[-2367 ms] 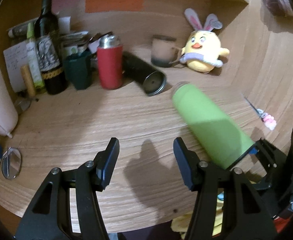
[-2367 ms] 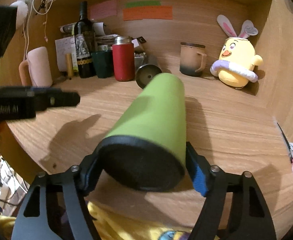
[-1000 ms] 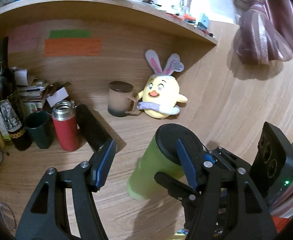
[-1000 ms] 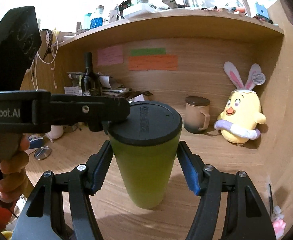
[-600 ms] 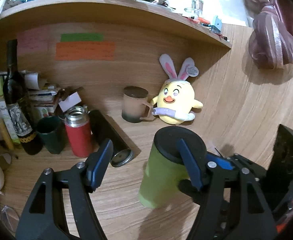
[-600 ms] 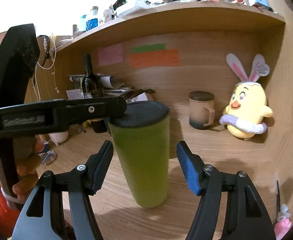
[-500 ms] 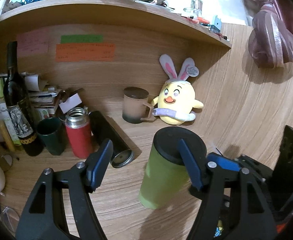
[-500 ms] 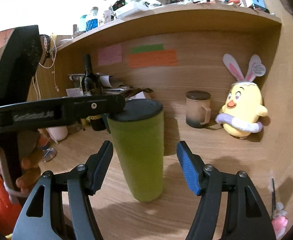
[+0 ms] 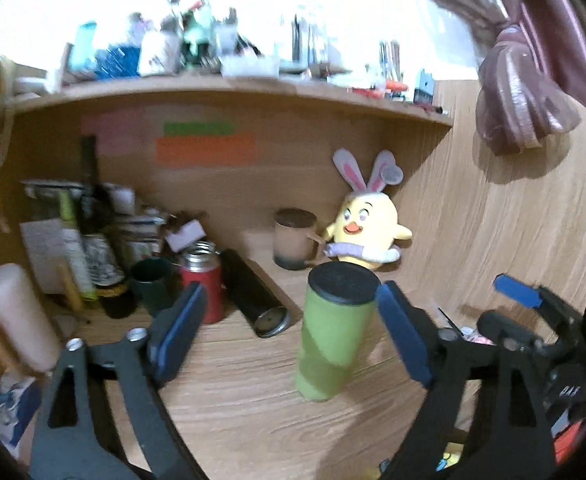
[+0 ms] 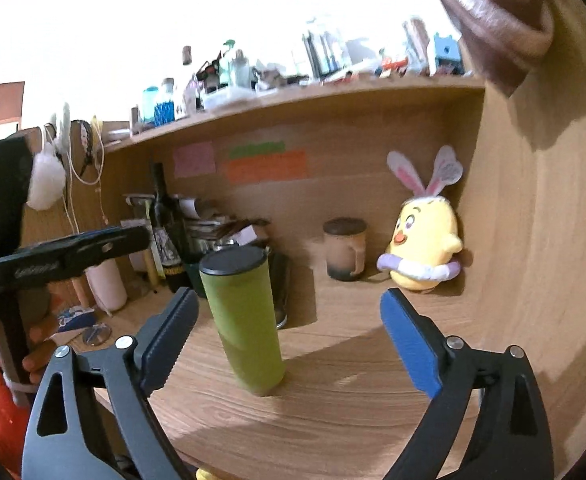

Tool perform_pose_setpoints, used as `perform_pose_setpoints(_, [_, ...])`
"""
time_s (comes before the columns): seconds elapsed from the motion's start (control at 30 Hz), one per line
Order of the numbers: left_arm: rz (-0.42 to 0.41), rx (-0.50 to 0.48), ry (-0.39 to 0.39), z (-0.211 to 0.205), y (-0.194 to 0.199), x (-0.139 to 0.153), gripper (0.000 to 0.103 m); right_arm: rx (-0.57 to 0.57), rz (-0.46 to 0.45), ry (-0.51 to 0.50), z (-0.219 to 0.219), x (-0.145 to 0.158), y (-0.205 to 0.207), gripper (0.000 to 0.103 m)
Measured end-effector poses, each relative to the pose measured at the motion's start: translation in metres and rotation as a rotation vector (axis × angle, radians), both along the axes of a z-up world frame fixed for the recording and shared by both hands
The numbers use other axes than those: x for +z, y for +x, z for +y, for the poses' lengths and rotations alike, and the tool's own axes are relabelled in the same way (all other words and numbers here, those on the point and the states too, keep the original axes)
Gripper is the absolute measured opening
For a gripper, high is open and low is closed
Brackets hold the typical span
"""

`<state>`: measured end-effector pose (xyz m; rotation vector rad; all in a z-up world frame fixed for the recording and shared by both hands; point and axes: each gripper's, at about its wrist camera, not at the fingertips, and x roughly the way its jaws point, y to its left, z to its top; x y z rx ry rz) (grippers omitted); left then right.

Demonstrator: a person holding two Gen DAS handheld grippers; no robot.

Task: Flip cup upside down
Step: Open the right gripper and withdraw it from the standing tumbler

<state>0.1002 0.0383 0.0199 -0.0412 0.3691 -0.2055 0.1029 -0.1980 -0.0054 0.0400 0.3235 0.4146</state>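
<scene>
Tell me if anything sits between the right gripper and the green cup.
Nothing visible does. In the right wrist view the right gripper is open, and the green cup stands alone on the wooden desk ahead of its left finger, black base up. The black flask lies behind the cup, not in the way.

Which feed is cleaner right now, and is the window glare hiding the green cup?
Left wrist: motion-blurred, shelf clutter smeared, tall green cup with black end soft. Right wrist: sharper; cup crisp, casting a shadow rightward on the wooden desk. Glare whites out only the top of both views.
</scene>
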Motion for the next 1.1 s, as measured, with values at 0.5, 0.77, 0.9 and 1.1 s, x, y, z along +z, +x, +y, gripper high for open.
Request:
perform_pose_setpoints(0.5, [-0.109, 0.124, 0.053, -0.017, -0.091, -0.019, 0.103, -0.037, -0.039, -0.026, -0.006, 0.001, -0.053, 0.103])
perform_pose_setpoints(0.77, [-0.100, 0.095, 0.057, -0.025, -0.098, -0.029, 0.103, -0.048, -0.033, -0.027, -0.008, 0.000, -0.062, 0.103])
perform_pose_setpoints(0.9, [-0.086, 0.082, 0.050, -0.025, -0.097, -0.032, 0.103, -0.051, -0.038, -0.028, -0.008, 0.000, -0.064, 0.103])
perform_pose_setpoints(1.1, [-0.077, 0.082, 0.039, -0.023, -0.095, -0.033, 0.103, -0.049, -0.038, -0.032, -0.007, 0.001, -0.065, 0.103])
